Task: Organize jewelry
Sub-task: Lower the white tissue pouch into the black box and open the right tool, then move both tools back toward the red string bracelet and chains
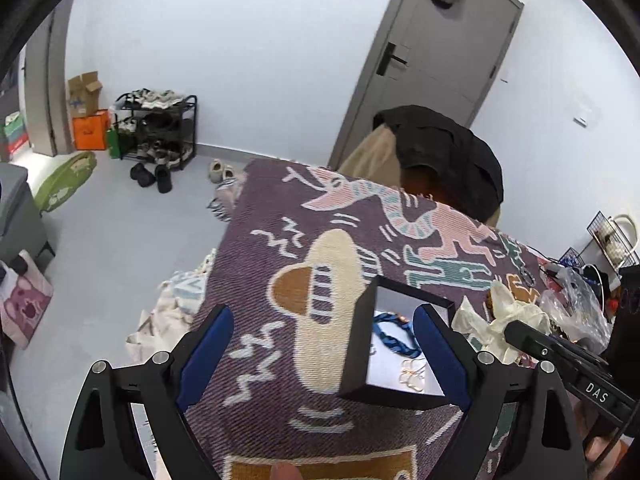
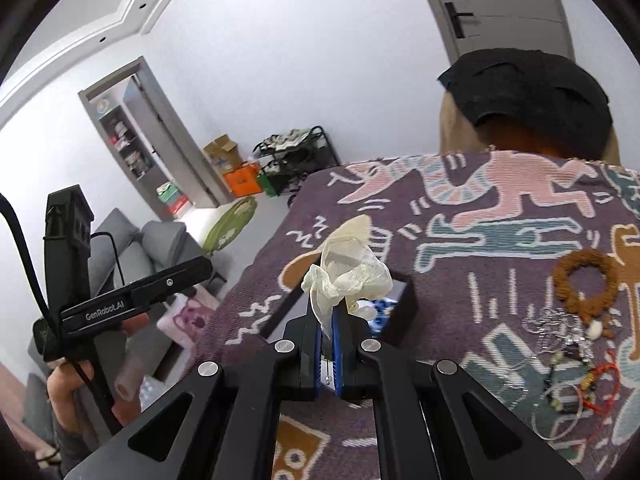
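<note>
A black jewelry box (image 1: 356, 344) with a white lining stands on the patterned purple blanket (image 1: 288, 208). A blue bracelet (image 1: 394, 334) and a gold piece (image 1: 412, 376) lie inside it. My left gripper (image 1: 324, 356) is open, its fingers either side of the box's left wall. My right gripper (image 2: 329, 320) is shut on a cream organza pouch (image 2: 346, 276), held above the box (image 2: 400, 316). The pouch also shows in the left wrist view (image 1: 508, 320). A brown bead bracelet (image 2: 584, 284) and a tangle of loose chains and red cord (image 2: 572, 364) lie right of the box.
A chair draped with dark clothing (image 1: 448, 156) stands behind the blanket's far edge. Clear plastic bags and clutter (image 1: 576, 308) sit at the right. The blanket's left edge drops to the floor, with a shoe rack (image 1: 160, 128) beyond. The left-hand gripper's body (image 2: 120, 300) is at left.
</note>
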{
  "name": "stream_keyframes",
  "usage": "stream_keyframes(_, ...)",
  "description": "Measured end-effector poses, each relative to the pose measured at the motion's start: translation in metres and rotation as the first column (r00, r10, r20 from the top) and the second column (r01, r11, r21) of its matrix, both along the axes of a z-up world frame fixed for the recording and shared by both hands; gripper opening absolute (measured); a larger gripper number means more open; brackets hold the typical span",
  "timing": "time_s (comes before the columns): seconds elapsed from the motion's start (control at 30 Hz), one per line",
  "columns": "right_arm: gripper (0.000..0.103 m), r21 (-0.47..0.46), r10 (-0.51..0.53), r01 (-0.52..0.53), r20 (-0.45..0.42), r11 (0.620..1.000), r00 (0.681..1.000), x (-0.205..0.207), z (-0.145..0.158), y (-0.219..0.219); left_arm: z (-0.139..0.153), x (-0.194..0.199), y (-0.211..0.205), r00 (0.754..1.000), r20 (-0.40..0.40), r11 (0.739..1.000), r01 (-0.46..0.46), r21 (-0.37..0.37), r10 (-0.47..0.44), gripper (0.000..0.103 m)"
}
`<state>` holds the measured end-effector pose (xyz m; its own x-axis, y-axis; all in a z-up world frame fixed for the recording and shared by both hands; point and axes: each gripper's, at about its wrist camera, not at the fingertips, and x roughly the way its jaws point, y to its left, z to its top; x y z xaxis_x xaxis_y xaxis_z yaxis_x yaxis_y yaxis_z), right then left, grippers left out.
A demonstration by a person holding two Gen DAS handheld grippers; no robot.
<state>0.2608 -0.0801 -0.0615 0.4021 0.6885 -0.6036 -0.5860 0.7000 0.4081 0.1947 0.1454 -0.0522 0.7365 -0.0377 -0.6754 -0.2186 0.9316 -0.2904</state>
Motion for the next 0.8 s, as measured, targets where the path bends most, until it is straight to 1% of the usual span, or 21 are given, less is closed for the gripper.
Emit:
stream_keyframes(0.07,0.006,0.007,0.026,-0.026,-0.023,1.000,0.999,0.002,-0.003,0.006,0.000,-0.004,0.003,1.000,0.002,1.000,-0.007,0.004,0.007,0.091)
stream_keyframes(0.13,0.023,0.022,0.053,-0.051,-0.064,0.998,0.997,0.006,-0.009,0.012,0.000,-0.005,0.004,1.000,0.001,1.000,-0.007,0.005,0.007,0.091)
stream_keyframes(0.17,0.054,0.024,0.043,-0.042,-0.071,0.999,0.997,0.005,-0.010,0.012,0.000,-0.006,0.003,1.000,0.002,1.000,-0.007,0.008,0.007,0.091)
stream_keyframes(0.2,0.077,0.028,0.023,-0.021,-0.063,0.999,0.998,0.004,-0.010,0.009,0.001,-0.006,0.002,1.000,0.003,1.000,-0.006,0.011,0.006,0.091)
stream_keyframes(0.23,0.082,0.034,0.005,-0.003,-0.048,0.999,0.999,0.002,-0.009,0.005,0.001,-0.007,0.001,1.000,0.005,1.000,-0.005,0.014,0.005,0.091)
stream_keyframes(0.27,0.083,0.040,-0.007,0.009,-0.037,0.999,0.999,0.001,-0.008,0.000,0.002,-0.007,0.001,1.000,0.007,1.000,-0.002,0.015,0.002,0.091)
stream_keyframes(0.33,0.083,0.042,-0.021,0.023,-0.044,0.999,0.999,-0.001,-0.006,-0.010,0.002,-0.008,-0.001,1.000,0.011,1.000,0.004,0.017,-0.004,0.091)
stream_keyframes(0.43,0.083,0.026,-0.065,0.066,-0.035,0.997,0.997,-0.005,-0.003,-0.025,0.003,-0.008,-0.008,1.000,0.018,1.000,0.014,0.014,-0.015,0.092)
stream_keyframes(0.5,0.083,0.023,-0.087,0.088,-0.035,0.996,0.996,-0.009,-0.002,-0.038,0.005,-0.009,-0.015,0.999,0.031,0.999,0.030,0.015,-0.031,0.097)
stream_keyframes(0.53,0.083,0.023,-0.096,0.097,-0.037,0.995,0.995,-0.010,-0.002,-0.044,0.006,-0.009,-0.018,0.999,0.036,0.999,0.036,0.019,-0.037,0.102)
stream_keyframes(0.57,0.083,0.021,-0.117,0.118,-0.041,0.993,0.992,-0.011,-0.002,-0.055,0.007,-0.008,-0.023,0.998,0.042,0.999,0.045,0.026,-0.046,0.103)
stream_keyframes(0.8,0.083,0.028,-0.238,0.240,-0.050,0.970,0.970,-0.016,0.002,-0.113,0.017,-0.003,-0.059,0.990,0.064,0.991,0.123,0.055,-0.126,0.103)
